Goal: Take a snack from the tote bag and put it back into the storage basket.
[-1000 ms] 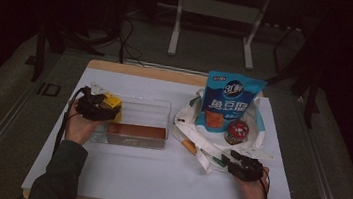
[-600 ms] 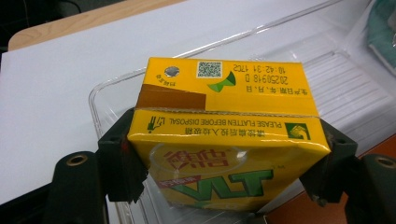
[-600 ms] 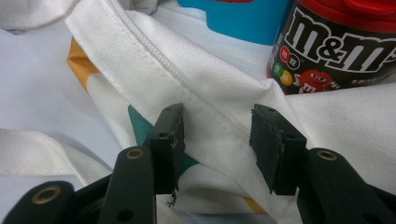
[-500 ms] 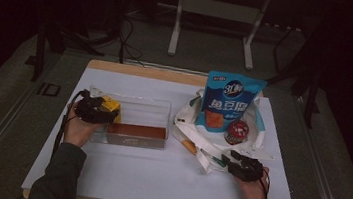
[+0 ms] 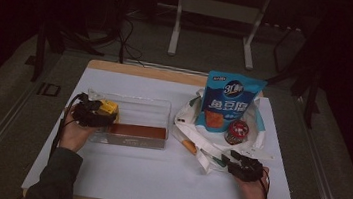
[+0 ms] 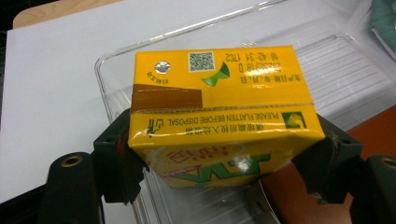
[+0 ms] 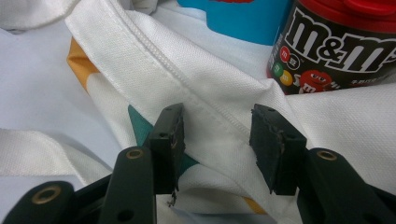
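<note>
Fingers (image 6: 122, 158) of the left gripper (image 6: 224, 175) clamp a yellow rectangular drink carton (image 6: 219, 116) by its stiff sides over the clear plastic bin (image 6: 345, 74); squeezed harder, it would likely dent. Right gripper (image 7: 217, 144) gapes above soft white cloth bag (image 7: 205, 88).

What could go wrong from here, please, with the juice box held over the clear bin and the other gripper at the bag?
The left gripper clamps the juice box only near its lower end, so it might tip or get crushed above the clear bin. The right gripper stands open over the cloth bag; closing there could drag the bag and perhaps topple the candy jar or the blue pouch.
</note>
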